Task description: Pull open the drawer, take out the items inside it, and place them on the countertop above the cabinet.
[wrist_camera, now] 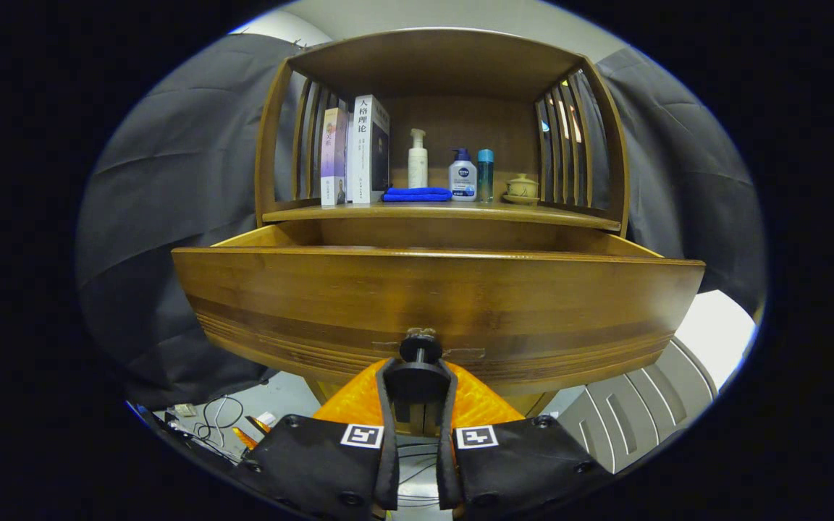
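**Drawer pulled out, tongs on the knob**

The tongs (420, 376) are closed on the small round knob (420, 347) at the middle of the drawer (431, 297) front. Both fingers squeeze the knob from the left and the right, so the tongs are clamped on it.

The drawer is wide and made of smooth, shiny brown wood with darker stripes low down. Its long side runs left to right, straight across in front of the tongs. It sticks out toward us from the cabinet. Its front wall is tall, so I cannot see what lies inside.

The things to take out must be farther away than the knob and higher up, over the top edge of the front wall. I think the tongs will need to let go, lift up, and reach forward and down into the drawer.

Above the drawer is the tabletop (569, 215), a flat wooden board. On it stand two books (359, 148) at the left, a folded blue cloth (417, 194), three bottles (462, 174) and a little pot with a lid (522, 188) at the right. There is bare room along its near edge for more things.
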### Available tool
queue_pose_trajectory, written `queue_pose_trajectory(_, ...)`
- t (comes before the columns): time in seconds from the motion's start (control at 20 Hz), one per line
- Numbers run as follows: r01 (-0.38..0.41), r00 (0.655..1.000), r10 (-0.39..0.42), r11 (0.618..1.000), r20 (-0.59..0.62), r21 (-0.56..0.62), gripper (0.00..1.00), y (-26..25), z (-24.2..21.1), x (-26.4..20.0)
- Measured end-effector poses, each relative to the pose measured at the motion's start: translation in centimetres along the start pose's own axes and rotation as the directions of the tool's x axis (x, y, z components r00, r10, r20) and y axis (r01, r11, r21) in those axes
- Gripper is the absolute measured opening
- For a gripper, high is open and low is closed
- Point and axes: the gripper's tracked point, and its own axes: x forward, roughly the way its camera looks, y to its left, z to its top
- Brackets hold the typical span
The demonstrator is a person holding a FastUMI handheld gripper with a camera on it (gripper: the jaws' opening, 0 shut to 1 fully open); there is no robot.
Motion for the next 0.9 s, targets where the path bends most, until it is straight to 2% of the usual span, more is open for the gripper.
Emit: queue_pose_trajectory(0.9, -0.061, 0.998, 0.060, 0.996, -0.024, -0.058, 0.23, 1.2, -2.5, -5.2)
